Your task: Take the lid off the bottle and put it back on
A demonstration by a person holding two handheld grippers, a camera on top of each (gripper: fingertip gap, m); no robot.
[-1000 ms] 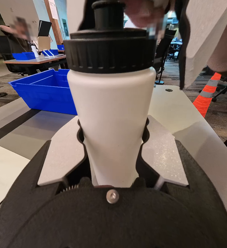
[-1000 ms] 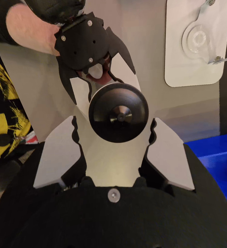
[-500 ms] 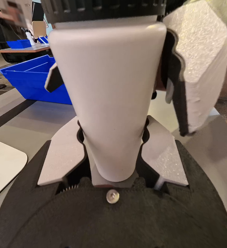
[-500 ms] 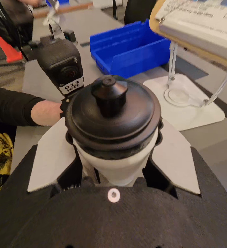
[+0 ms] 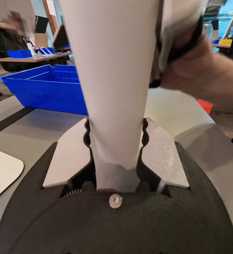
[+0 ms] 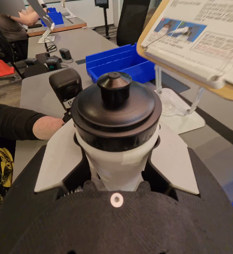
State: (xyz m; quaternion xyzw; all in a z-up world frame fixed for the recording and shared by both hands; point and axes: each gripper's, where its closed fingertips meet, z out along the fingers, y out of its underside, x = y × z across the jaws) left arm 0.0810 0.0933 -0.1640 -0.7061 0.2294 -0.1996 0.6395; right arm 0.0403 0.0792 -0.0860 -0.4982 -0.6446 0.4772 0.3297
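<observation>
Right gripper [image 6: 116, 138] clasps the black lid [image 6: 116, 114] on the white bottle [image 6: 117, 165].

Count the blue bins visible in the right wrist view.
2. One blue bin sits on the grey table behind the bottle; a smaller one stands on the far desk. Others may be hidden.

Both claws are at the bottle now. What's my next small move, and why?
Probably squeeze the right claw onto the lid at its ribbed skirt: lid on, left claw clamps the bottle low, but whether the right one grips yet is unclear.
</observation>
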